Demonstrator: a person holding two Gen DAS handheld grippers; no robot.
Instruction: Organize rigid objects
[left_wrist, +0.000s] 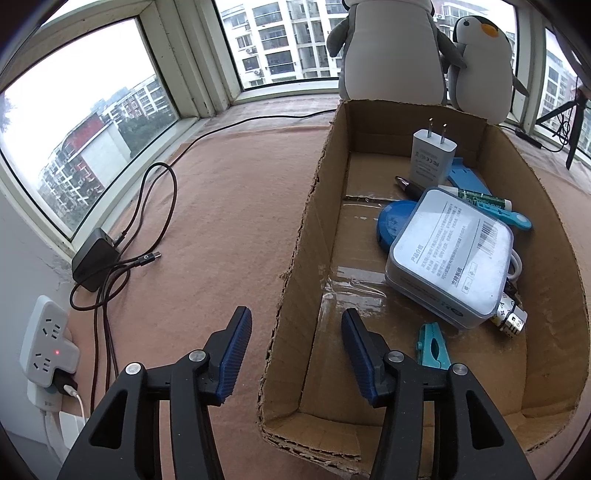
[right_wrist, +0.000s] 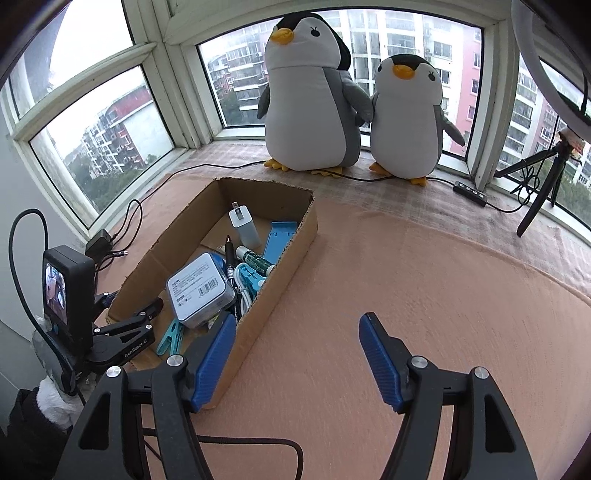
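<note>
The left wrist view is looking straight down into the cardboard box (left_wrist: 424, 258) at frame right, showing a white plug adapter (left_wrist: 432, 155) standing near its far wall, a pale tin with a barcode label (left_wrist: 454, 254) in the middle, a round blue lid (left_wrist: 391, 221) tucked behind it, and a teal clip (left_wrist: 432, 347) lying on the box floor at lower centre; it is also showing a white power strip (left_wrist: 48, 343) at lower left and a black charger with looped cables (left_wrist: 96, 258) above it. The right wrist view is taking in more of the room: two plush penguins (right_wrist: 314, 103) sitting whole on the sill at top centre, a small black tripod (right_wrist: 539, 181) at upper right, and, at the left edge, the left claw (right_wrist: 147, 314) held by a white-gloved hand (right_wrist: 55, 402) over the near end of the box (right_wrist: 280, 251). The bench (right_wrist: 406, 295) is wearing a peach cloth and sitting in a bay window facing apartment blocks. The left claw (left_wrist: 295, 354) is standing partly open and gripping nothing, its blue pads straddling the box's near left wall, one outside and one inside. The right claw (right_wrist: 299, 358) is gaping wider, empty, hanging over bare cloth just right of the box, its left pad overlapping the box's near corner in the frame.
</note>
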